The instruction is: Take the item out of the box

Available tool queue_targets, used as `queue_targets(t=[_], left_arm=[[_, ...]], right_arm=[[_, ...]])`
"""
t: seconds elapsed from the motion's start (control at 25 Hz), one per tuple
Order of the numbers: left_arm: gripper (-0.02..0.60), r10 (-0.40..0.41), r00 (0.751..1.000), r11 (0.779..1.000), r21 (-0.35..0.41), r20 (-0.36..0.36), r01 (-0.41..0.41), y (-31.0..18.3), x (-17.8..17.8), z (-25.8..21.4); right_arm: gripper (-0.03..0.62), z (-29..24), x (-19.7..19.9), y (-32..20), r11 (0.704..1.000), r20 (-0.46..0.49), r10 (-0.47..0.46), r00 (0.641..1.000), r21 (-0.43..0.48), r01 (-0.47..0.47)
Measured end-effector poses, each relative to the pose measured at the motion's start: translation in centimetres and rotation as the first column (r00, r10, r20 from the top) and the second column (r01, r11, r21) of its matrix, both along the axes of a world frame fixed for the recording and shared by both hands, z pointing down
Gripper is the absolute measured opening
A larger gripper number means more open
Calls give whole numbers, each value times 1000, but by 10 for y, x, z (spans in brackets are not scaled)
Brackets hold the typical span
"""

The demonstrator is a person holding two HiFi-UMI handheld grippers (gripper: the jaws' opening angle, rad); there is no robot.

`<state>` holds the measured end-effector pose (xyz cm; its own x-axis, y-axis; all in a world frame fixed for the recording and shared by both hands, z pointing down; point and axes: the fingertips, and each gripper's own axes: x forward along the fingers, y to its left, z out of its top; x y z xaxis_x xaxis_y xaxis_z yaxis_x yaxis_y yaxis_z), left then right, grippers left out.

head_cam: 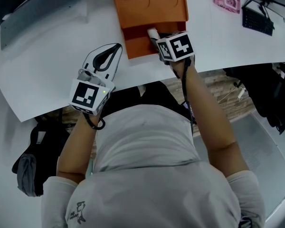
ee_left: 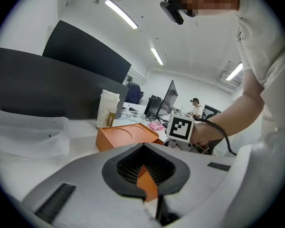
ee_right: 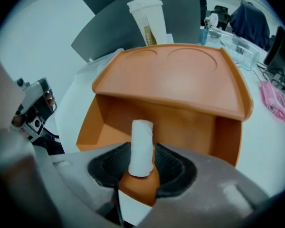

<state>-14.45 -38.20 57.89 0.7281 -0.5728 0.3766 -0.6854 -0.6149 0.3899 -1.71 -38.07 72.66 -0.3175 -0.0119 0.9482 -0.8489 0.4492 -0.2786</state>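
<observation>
Tagger: Table (head_cam: 47, 65) first, white, fills the top of the head view. On it at 12 o'clock is the orange box (head_cam: 149, 6), with the lid flipped back and the base open toward the person.

Checker: Grippers?

Tagger: The right gripper (head_cam: 159, 40) is tipped steeply down into the base, jaws wide. The left gripper (head_cam: 115, 50) is at 8 o'clock of the box, low by the table. Its jaws are together with nothing in them. Can't tell if it touches the table.

Checker: Item?

Tagger: White roll (ee_right: 141, 146), inside the box on the floor of the base, lined up between the right jaws. I see no pad pressing on it, so it's not gripped.

Checker: Step?

Tagger: Reaching in for the grab, I'd say. To do it well, centre the roll in the gap and go low enough that the pads meet its middle, not its end. It looks soft, so close gently. Then lift straight up, clear of the base wall and the lid edge. The box looks light, so the left gripper could steady it if it slides.

Checker: What differs between views?

Tagger: The right gripper view shows the inside of the base and the whole roll, plus a paper cup (ee_right: 149, 20) at 12 o'clock behind the lid. The head view crops the cup out and hides most of the roll under the marker cube. Only the head view shows both grippers at once. The left gripper view gets the box's outer side, the right hand's marker cube and a far-off person by monitors, but never the roll.
</observation>
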Motion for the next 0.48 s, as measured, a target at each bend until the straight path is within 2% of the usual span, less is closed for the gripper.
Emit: queue_targets(t=[0.24,0.48], left_arm=[[-2,-8,1000,1000,-6,-3,8,2,-2,4],[-2,-20,1000,1000,-13,-2,20,2,-7,7]], right_arm=[[158,8,-3,9,992,-54,-102,993,-84,97],[156,13,-7,8,974,-117,-211,970,-112,198]])
